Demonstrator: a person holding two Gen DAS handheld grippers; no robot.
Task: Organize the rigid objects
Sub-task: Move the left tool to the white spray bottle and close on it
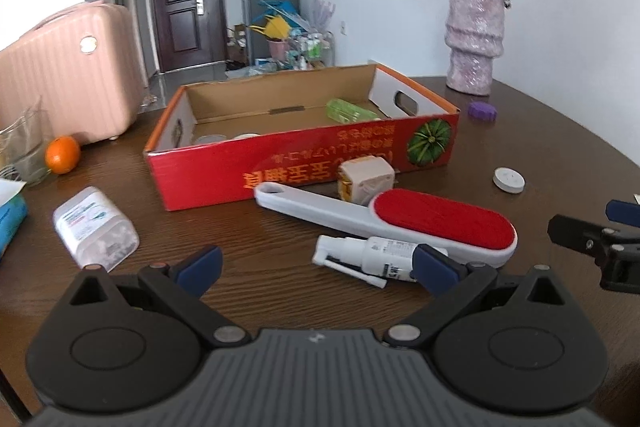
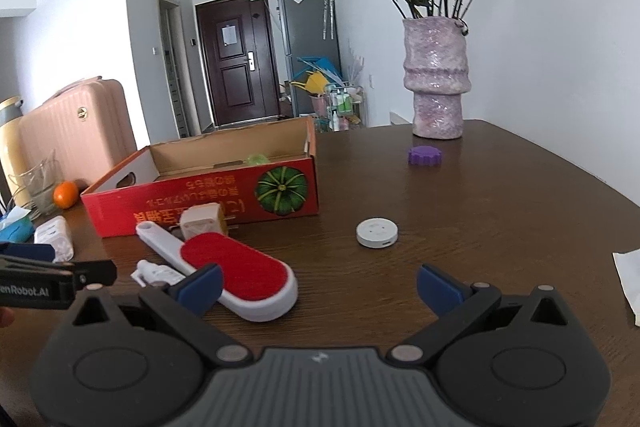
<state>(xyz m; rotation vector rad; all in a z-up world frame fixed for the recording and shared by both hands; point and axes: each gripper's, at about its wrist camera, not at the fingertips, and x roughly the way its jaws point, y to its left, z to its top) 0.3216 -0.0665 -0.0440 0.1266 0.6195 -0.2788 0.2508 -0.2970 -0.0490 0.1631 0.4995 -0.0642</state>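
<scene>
Brown table (image 1: 248,291), spray bottle (image 1: 380,259) half behind left claw (image 1: 316,269).

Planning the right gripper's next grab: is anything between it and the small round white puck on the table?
Nothing visible. The right gripper is open, and only bare dark wooden table lies between its fingers and the round white puck. The red-padded white lint brush lies off to the left.

Cluttered dark wooden table (image 1: 540,147)
</scene>
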